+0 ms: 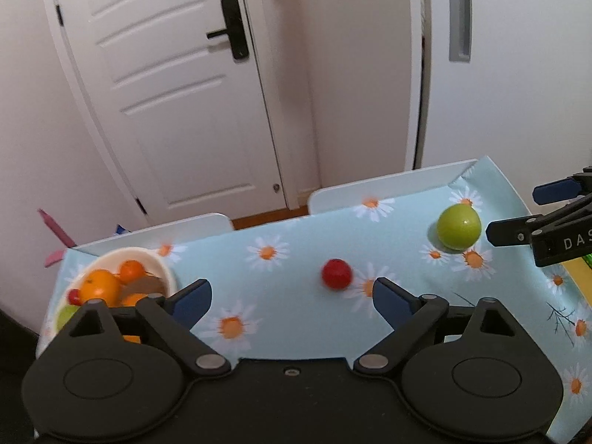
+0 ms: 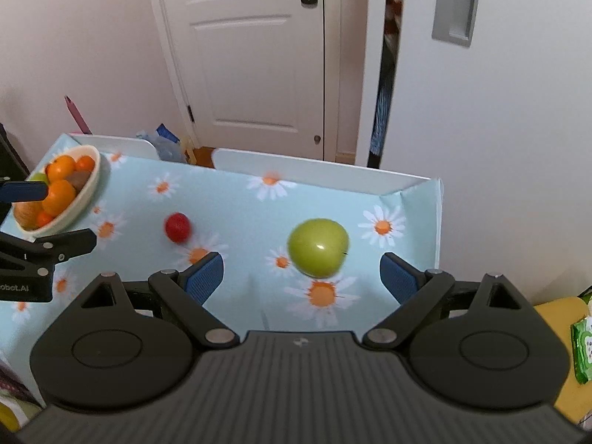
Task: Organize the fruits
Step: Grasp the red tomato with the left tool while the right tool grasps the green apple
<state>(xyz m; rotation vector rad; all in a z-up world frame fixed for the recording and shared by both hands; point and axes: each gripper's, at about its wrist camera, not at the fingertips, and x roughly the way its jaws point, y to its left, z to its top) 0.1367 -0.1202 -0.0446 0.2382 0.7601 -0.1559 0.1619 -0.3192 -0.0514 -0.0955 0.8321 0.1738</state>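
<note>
A small red fruit lies on the daisy-print tablecloth just beyond my left gripper, a little right of its centre. That gripper is open, with nothing between its blue pads. A green apple rests near the table's right end. My right gripper is open around the apple's near side and the pads do not touch it. At the left end, a cream bowl holds oranges, a green fruit, a red one and a brown one.
White chair backs stand along the table's far edge, with a white door behind them. A green packet lies on a yellow surface at the right. The table drops off close beyond the apple.
</note>
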